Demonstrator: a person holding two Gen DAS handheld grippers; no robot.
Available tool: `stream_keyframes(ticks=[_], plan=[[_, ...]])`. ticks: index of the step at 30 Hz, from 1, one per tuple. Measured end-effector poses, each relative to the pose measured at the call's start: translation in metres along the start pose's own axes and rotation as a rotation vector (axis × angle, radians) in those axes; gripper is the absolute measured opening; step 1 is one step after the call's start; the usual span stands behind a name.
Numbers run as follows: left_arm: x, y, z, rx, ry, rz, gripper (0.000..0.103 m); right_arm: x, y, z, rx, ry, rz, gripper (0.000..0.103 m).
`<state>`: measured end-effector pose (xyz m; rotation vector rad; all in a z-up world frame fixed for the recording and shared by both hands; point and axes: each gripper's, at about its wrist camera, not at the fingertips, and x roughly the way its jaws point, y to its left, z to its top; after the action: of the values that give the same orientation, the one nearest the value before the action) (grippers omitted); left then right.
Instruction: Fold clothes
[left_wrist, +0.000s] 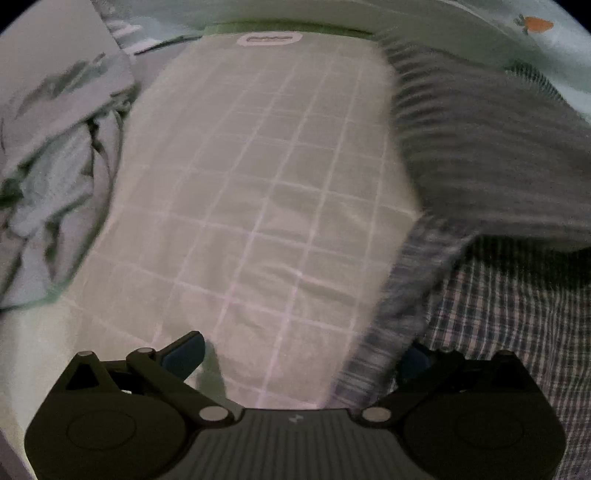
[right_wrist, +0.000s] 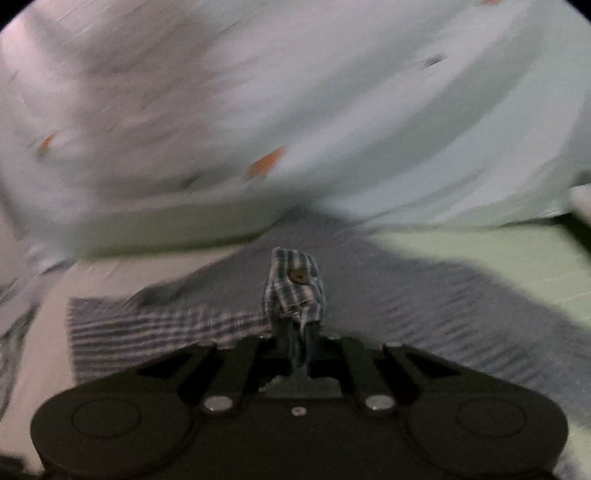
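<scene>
Plaid shirt (left_wrist: 509, 306) fabric is lying to the right of the left tool (left_wrist: 299, 354) and spreading across a pale green grid-marked folding mat (left_wrist: 258, 184), with a blurred fold of it rising over the mat's right edge. The left tool's fingers are standing spread wide, holding nothing; the right-hand finger is sitting just at the shirt's edge while the left-hand one is hovering over bare mat. The right tool (right_wrist: 295, 332) is pinching a bunched bit of the same plaid shirt (right_wrist: 293, 291), a buttoned corner or cuff, its fingers pressed together on the cloth. From that pinch the garment is trailing away to the left and forward along the surface, so its long run is lying crosswise to the right tool's fingers. Heavy blur is suggesting the cloth is moving, though the direction cannot be told.

A light blue sheet with orange carrots (right_wrist: 332, 110) is filling the background, and a crumpled pale garment (left_wrist: 55, 177) is lying to the left of the mat. Judging from this, the right tool is the one carrying the fold, and the left tool, being nearest the free edge on its right, is best placed to take or pin that edge. How far the folding has gone is not settled here.
</scene>
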<state>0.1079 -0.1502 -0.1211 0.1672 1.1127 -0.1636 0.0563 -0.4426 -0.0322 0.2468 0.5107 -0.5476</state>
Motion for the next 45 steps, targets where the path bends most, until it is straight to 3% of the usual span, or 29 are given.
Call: stream_keyframes(ticks=[2,5,7,9,10,12,14,19,23,27,29,33,35,39,40,43,45], plan=[[-0.008,-0.005,0.000,0.005,-0.010,0.006,0.103,-0.003,-0.032,0.009,0.015,-0.047,-0.116,0.006],[-0.021,-0.013,0.000,0.013,-0.025,0.015,0.103,-0.008,-0.078,0.011,0.089,-0.058,-0.282,0.006],[-0.032,-0.020,-0.003,0.019,-0.043,0.014,0.103,-0.010,-0.106,0.010,0.130,-0.044,-0.375,0.012],[-0.045,-0.029,-0.008,0.025,-0.068,0.010,0.103,-0.015,-0.120,0.000,0.153,-0.019,-0.400,0.050],[-0.051,-0.033,-0.013,0.030,-0.085,0.015,0.103,-0.020,-0.123,-0.007,0.155,-0.019,-0.392,0.058],[-0.062,-0.038,-0.021,0.031,-0.113,0.024,0.103,-0.030,-0.126,-0.021,0.144,-0.021,-0.360,0.092],[-0.073,-0.042,-0.032,0.015,-0.132,0.037,0.103,-0.039,-0.125,-0.035,0.120,-0.015,-0.310,0.103],[-0.095,-0.042,-0.065,-0.057,-0.148,0.075,0.103,-0.049,-0.122,-0.061,0.103,0.030,-0.164,0.103],[-0.112,-0.035,-0.096,-0.087,-0.166,0.098,0.103,-0.060,-0.115,-0.077,0.102,0.048,-0.114,0.103],[-0.114,-0.016,-0.113,-0.126,-0.159,0.067,0.103,-0.060,-0.100,-0.081,0.066,0.081,-0.062,0.103],[-0.106,-0.007,-0.109,-0.109,-0.157,0.047,0.103,-0.056,-0.081,-0.074,-0.033,0.089,-0.038,0.103],[-0.093,0.013,-0.098,-0.017,-0.160,0.014,0.103,-0.049,-0.008,-0.060,-0.407,0.089,-0.031,0.103],[-0.088,0.027,-0.094,0.032,-0.169,-0.015,0.103,-0.047,0.041,-0.062,-0.677,0.094,0.053,0.103],[-0.073,0.055,-0.089,0.129,-0.170,-0.058,0.103,-0.027,0.123,-0.094,-1.313,0.078,0.137,0.103],[-0.068,0.060,-0.088,0.149,-0.170,-0.068,0.103,-0.015,0.135,-0.092,-1.339,0.068,0.109,0.103],[-0.055,0.073,-0.082,0.190,-0.159,-0.093,0.103,0.030,0.149,-0.063,-0.939,0.167,-0.149,0.102],[-0.054,0.077,-0.079,0.203,-0.157,-0.112,0.103,0.033,0.147,-0.061,-0.704,0.171,-0.216,0.102]])
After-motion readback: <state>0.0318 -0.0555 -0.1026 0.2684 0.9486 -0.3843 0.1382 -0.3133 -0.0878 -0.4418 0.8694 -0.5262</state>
